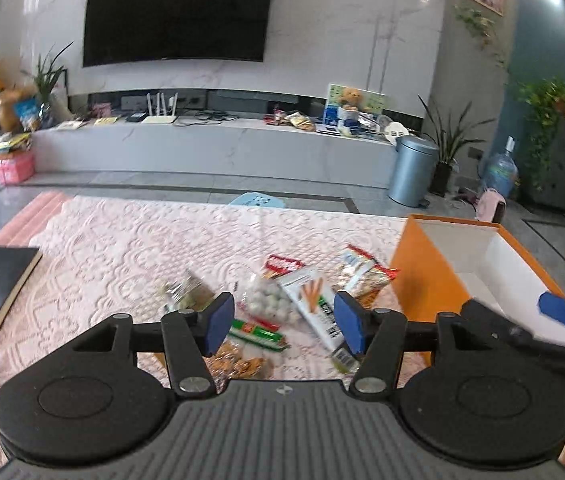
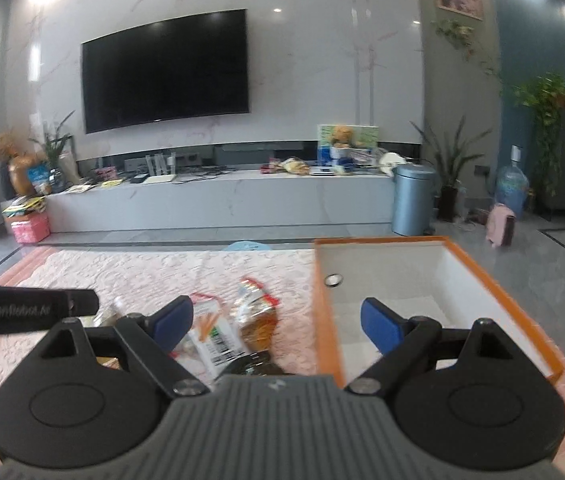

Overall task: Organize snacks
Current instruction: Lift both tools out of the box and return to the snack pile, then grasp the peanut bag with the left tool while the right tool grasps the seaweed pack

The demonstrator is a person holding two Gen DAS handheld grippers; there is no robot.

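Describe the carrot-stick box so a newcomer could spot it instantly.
Start at the orange box on the pink quilted cloth; the snack pile lies just left of it. In that pile, the carrot-stick box is a flat white carton lying diagonally, next to a clear bag of pale balls. Only it shows orange sticks and a barcode.

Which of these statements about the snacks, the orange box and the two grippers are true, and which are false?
1. The orange box holds no snacks. True.
2. The left gripper is shut on a packet. False: its jaws stand open and hold nothing.
3. The snack packets lie on the pink tablecloth. True.
4. The right gripper holds the bag of white balls. False: it is open and empty.
5. The television is switched on. False: its screen is dark.
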